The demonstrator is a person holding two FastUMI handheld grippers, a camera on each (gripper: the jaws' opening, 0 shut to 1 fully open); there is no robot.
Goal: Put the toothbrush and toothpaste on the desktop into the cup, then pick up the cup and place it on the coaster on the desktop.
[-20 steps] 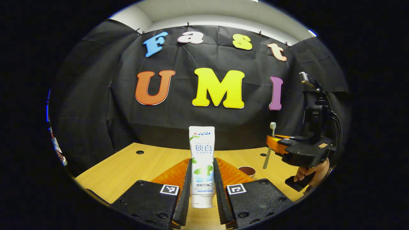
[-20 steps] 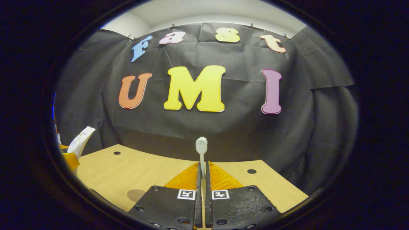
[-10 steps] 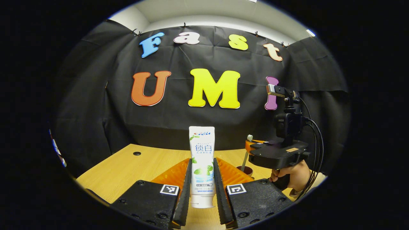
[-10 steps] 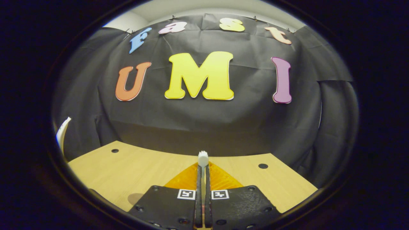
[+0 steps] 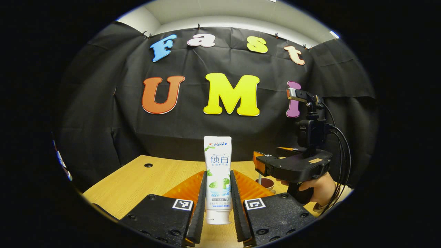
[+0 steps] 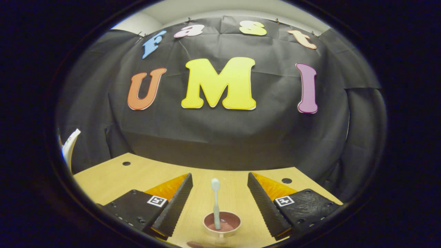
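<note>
Wooden counter (image 6: 113, 175): our left claw (image 5: 218, 203) grips toothpaste tube (image 5: 217, 172) upright; right claw (image 6: 218, 203) wide apart, toothbrush (image 6: 215, 201) standing in cup (image 6: 222, 224).

Wide bare desktop (image 6: 137, 175) at left and centre of the right gripper view. Lower centre blocked by cup (image 6: 222, 224) with upright toothbrush (image 6: 215, 203) between spread fingers. Toothpaste (image 5: 217, 172) occupying left gripper (image 5: 217, 210).

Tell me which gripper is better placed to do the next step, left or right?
Left. The left gripper is shut on the toothpaste, which still must go into the cup. The right gripper is open, and the toothbrush already stands in the cup.
</note>
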